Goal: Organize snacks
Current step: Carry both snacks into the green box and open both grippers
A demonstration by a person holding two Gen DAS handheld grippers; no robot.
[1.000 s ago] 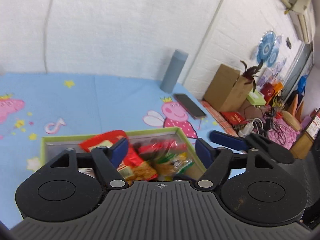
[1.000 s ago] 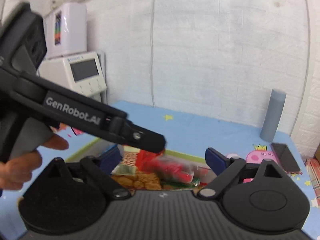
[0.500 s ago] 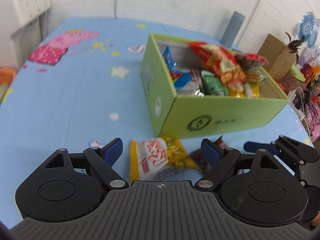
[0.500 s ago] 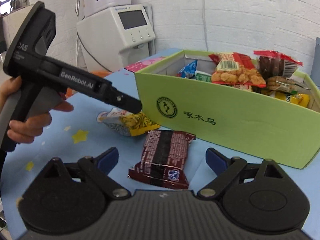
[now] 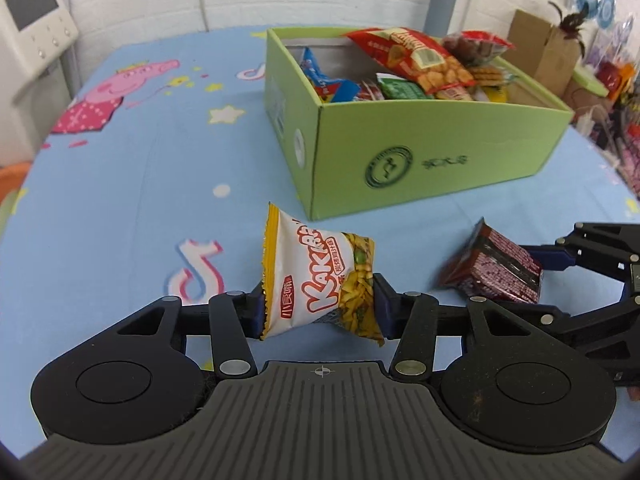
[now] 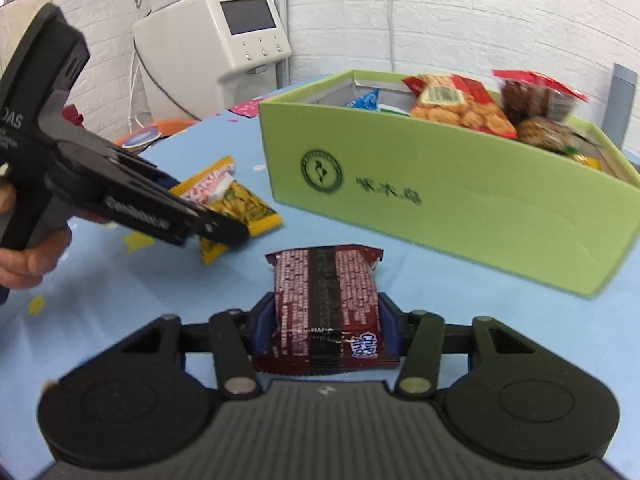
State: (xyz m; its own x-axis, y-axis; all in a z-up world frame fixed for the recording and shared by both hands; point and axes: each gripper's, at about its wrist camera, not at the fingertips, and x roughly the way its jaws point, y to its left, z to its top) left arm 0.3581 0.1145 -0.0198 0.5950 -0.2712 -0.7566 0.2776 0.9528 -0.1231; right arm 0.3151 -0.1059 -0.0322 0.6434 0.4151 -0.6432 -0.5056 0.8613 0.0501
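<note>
In the left wrist view we see the left tongs [image 5: 318, 304] at lower centre, their jaws having just closed and now clenched on the white and yellow snack packet [image 5: 316, 280], which stands between the blue pads above the blue worktop [image 5: 120, 200]. Up and to the right of it sits the green box [image 5: 420, 152], filled with snack bags. At the right edge the right tongs [image 5: 536, 264] grasp the dark brown cookie packet [image 5: 492, 268]

In the right wrist view we see the right tongs [image 6: 326, 328] at lower centre, jaws just closed, gripping the dark brown cookie packet [image 6: 324, 304] by its two long sides. At left a hand [image 6: 28, 256] holds the left tongs [image 6: 224, 224], which clasp the white and yellow snack packet [image 6: 236, 204]. The green box [image 6: 460, 200] fills the upper right, just beyond both packets on the worktop [image 6: 120, 288]
</note>
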